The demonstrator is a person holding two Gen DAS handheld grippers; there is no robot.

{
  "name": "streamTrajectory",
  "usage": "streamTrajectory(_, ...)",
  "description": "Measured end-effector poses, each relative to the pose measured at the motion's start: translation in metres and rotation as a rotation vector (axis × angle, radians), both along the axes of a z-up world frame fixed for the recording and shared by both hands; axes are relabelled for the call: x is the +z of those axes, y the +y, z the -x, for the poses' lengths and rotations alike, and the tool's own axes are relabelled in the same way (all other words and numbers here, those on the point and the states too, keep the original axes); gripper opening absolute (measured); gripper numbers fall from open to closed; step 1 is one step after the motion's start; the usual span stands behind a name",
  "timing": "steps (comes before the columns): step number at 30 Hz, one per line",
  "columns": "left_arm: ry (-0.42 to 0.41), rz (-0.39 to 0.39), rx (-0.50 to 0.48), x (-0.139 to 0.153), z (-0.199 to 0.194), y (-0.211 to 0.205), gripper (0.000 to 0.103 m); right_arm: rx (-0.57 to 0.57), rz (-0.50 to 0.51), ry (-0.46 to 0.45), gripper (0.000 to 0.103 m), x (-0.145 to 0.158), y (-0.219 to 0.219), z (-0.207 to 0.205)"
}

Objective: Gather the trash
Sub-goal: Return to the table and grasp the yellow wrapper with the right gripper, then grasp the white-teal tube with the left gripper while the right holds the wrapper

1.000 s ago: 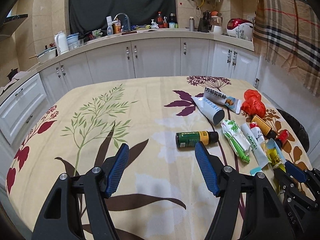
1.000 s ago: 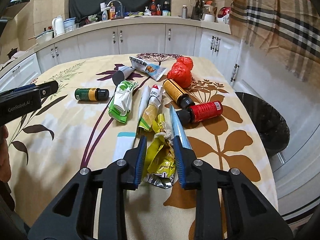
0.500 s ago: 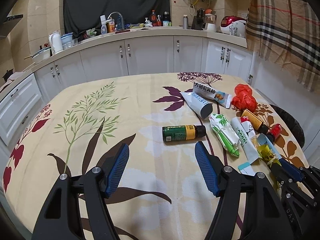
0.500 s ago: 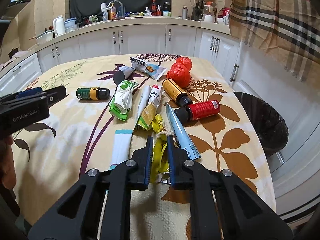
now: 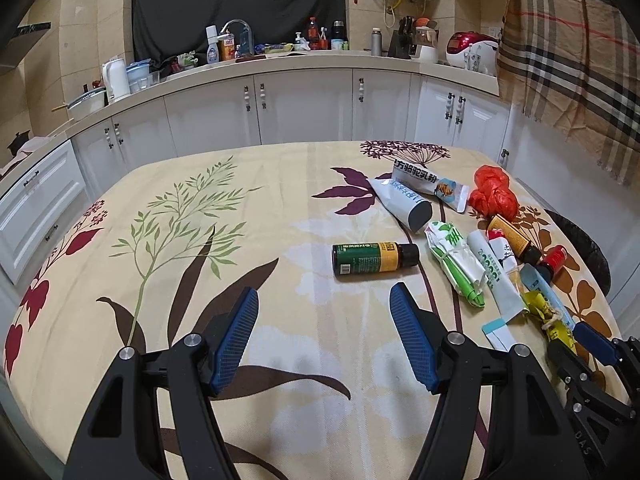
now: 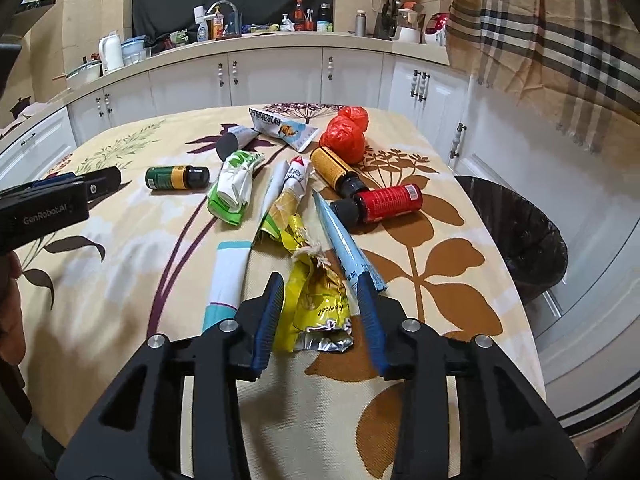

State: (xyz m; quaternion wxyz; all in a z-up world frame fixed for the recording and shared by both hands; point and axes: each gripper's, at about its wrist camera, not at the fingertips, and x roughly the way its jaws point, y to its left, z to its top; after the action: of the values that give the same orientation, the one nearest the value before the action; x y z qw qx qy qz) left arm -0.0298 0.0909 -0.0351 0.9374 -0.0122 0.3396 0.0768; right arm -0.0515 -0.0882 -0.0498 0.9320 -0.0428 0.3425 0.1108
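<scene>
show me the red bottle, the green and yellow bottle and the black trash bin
red bottle [image 6: 390,202], right wrist view, on its red label.
green and yellow bottle [image 5: 366,257], left wrist view, mid-body where green meets yellow.
black trash bin [image 6: 520,236], right wrist view, on the black liner inside the rim.

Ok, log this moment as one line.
left gripper: open, empty | right gripper: jaws just opened, astride yellow wrapper, not gripping | bin: beside table

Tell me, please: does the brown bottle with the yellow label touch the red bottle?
Touching. In the right wrist view the black cap of the brown bottle meets the black cap of the red bottle; no tablecloth shows between them.
</scene>
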Motion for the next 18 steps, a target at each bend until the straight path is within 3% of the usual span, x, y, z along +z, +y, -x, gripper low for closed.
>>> streamTrajectory(4,0.003,0.007,-0.011,-0.001,0.001,-0.003,0.066,0.007,0.010,0.018,0.035,-0.005,0.002,-0.001)
streamTrajectory(8,0.004,0.011,-0.025,-0.001,0.003,-0.009,0.066,0.015,0.012,-0.003,0.030,-0.002,0.003,0.003)
streamTrajectory(18,0.011,0.014,-0.091,-0.001,0.007,-0.040,0.066,-0.006,-0.028,-0.065,0.030,0.015,-0.012,0.010)
